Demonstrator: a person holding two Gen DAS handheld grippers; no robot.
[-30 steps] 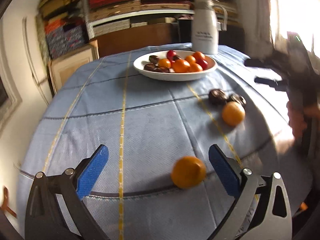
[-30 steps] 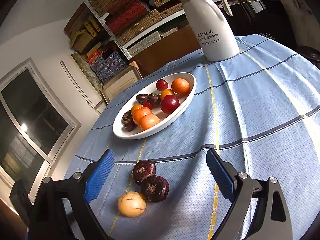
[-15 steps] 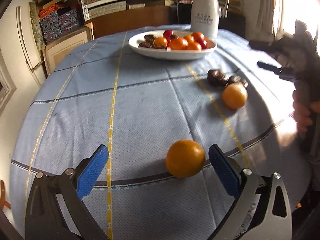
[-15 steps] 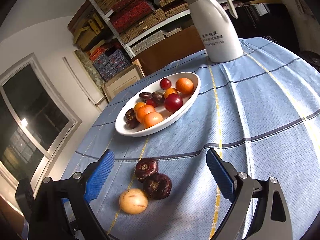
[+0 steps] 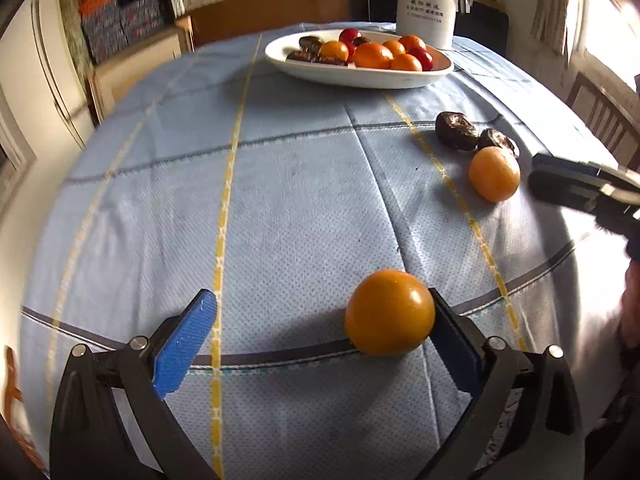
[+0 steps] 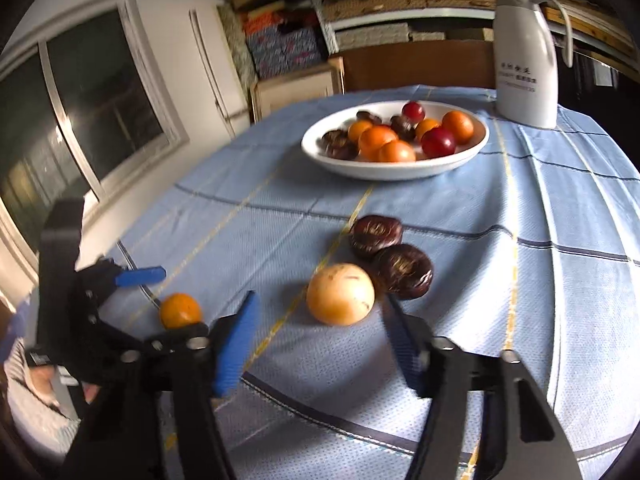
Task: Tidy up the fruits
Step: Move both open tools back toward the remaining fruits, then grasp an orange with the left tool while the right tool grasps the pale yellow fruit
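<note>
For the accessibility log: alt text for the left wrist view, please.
The open left gripper straddles an orange on a blue tablecloth, one pad beside it. Beyond lie another orange, two dark fruits and a white bowl of fruit.

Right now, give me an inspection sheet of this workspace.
Surface: table in blue checked cloth.
Job's things: white dish of mixed fruits; loose orange, pale fruit, two dark fruits on the cloth.
Clutter: white jug behind the dish.
Grippers: left gripper open, orange against one pad; right gripper has just been closing, pale fruit between its fingers, not pressed.
Cables: nothing seen.
Surroundings: stacked shelves, window.
</note>
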